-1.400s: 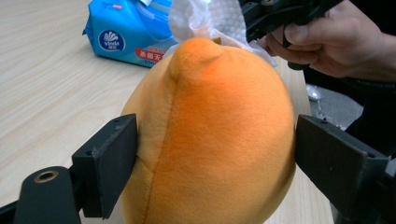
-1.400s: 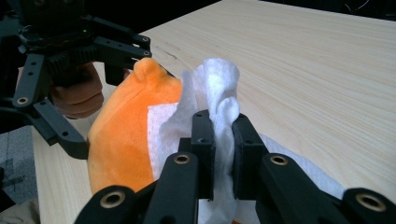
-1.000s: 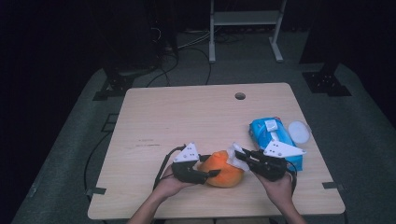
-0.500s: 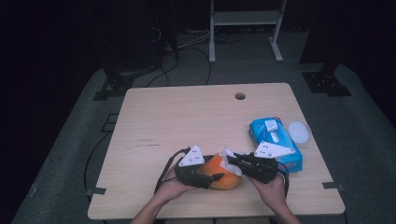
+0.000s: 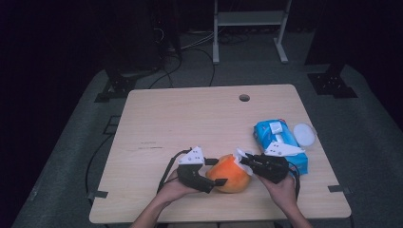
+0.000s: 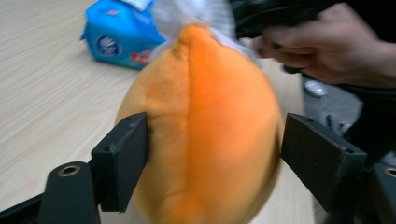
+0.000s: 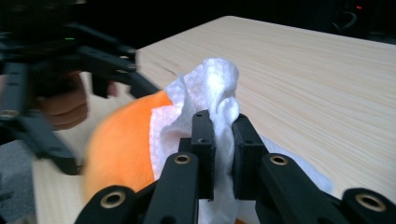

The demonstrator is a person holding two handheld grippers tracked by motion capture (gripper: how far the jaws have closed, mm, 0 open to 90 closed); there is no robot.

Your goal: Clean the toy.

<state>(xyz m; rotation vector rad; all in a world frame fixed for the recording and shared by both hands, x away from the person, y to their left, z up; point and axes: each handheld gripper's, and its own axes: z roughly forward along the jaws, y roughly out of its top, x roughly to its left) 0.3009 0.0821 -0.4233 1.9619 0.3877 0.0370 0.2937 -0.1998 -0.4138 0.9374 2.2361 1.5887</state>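
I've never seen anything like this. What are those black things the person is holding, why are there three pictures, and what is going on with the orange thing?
There is no robot here: a person holds a pair of hand-held tongs in each hand, and each carries a small camera.

One picture looks down from above the wooden table. The other two look along each pair of tongs.

The left tongs grip a soft orange object from both sides. The right tongs are shut on a white wipe, which lies against the orange object's top.

Farther right on the table lie a blue pack of wipes and a small white round lid.
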